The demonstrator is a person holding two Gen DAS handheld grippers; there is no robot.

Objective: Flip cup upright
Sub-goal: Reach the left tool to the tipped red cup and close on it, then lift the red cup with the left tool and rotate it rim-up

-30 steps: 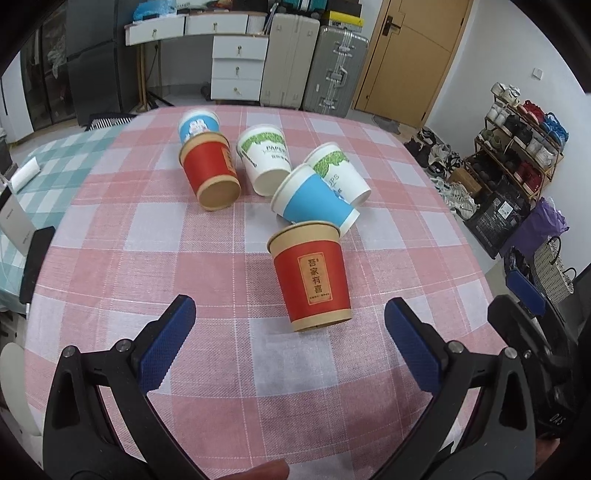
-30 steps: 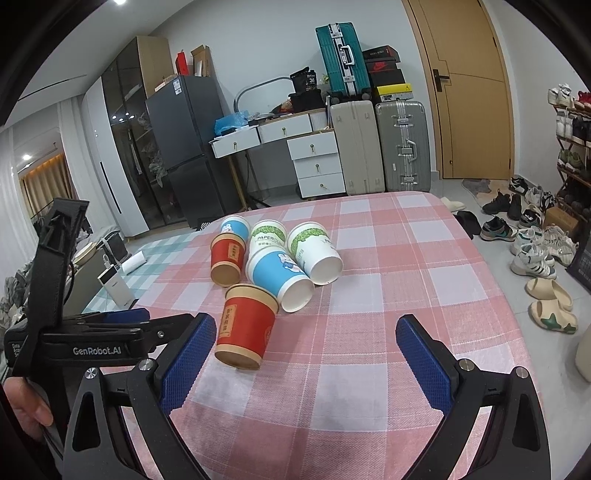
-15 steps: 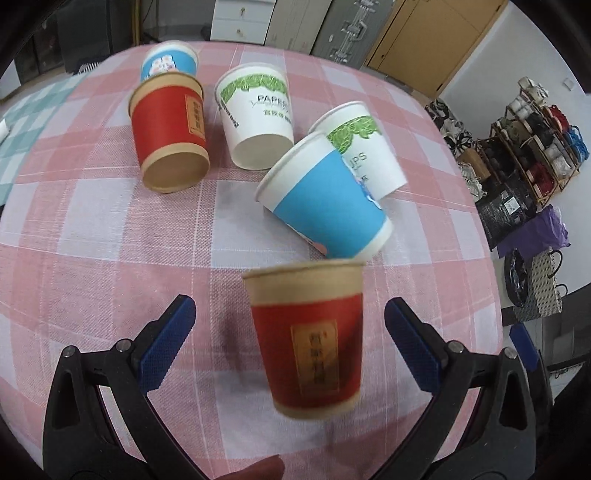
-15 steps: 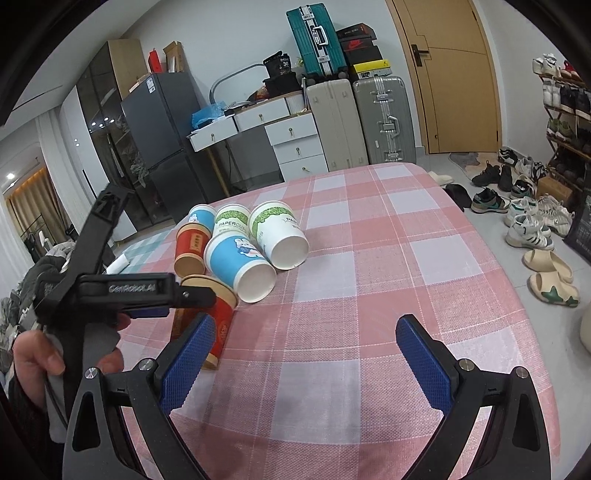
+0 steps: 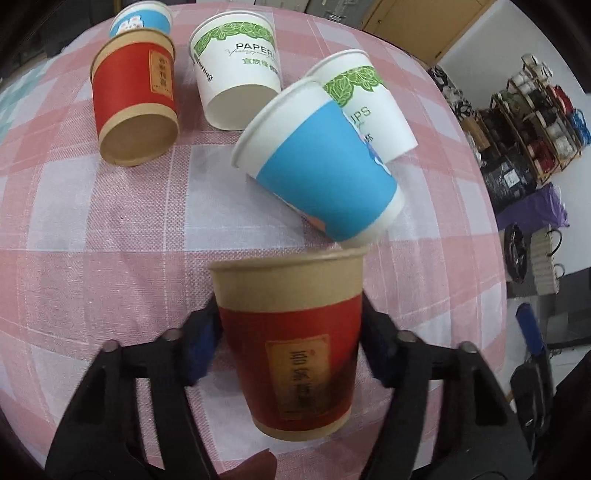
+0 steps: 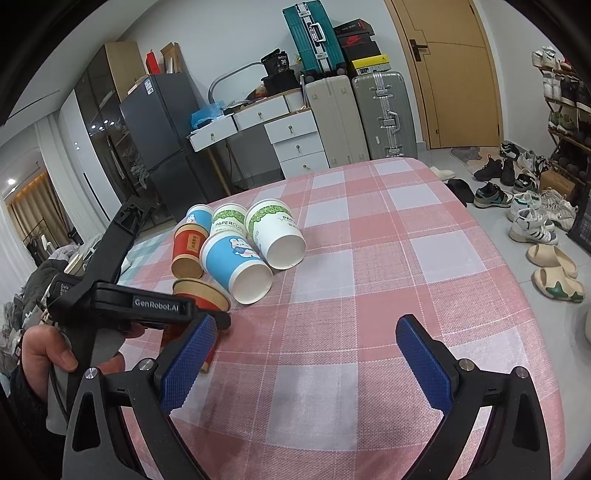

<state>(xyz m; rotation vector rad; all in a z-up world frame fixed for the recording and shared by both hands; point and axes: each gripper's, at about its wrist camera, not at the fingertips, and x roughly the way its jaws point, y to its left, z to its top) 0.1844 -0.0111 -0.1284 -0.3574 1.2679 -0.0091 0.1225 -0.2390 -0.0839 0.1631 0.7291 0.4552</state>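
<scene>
The left tool (image 5: 290, 347) is clamped on a red cup (image 5: 295, 354), with one blue pad pressing each side of it. The red cup sits near the left edge of the counter (image 6: 369, 258), which wears a pink and white checked cloth. Its tan rim is on the far side from the left camera, and its bottom is closer to that camera. From the right camera, only the rim and a bit of the red side show behind the black arm of the left tool (image 6: 207, 317). A bare hand (image 6: 55, 350) grips that tool's handle.

The right tool (image 6: 303, 354) hangs over the near part of the counter with its two blue pads wide apart and nothing between them.

Just past the red cup lies a blue cup (image 5: 325, 173) on its side, so close that its mouth seems to touch the red cup's rim. Right behind it lies a white cup with green leaves (image 5: 369, 99), also on its side. A second white cup (image 5: 238, 74) with the word PAPER on it, a second red cup (image 5: 135, 99) and a small blue cup (image 5: 142, 22) sit in a bunch farther back, toward the far left corner. All the cups stay on the left half of the counter. Shoes (image 6: 532, 221) line the floor past the right edge.
</scene>
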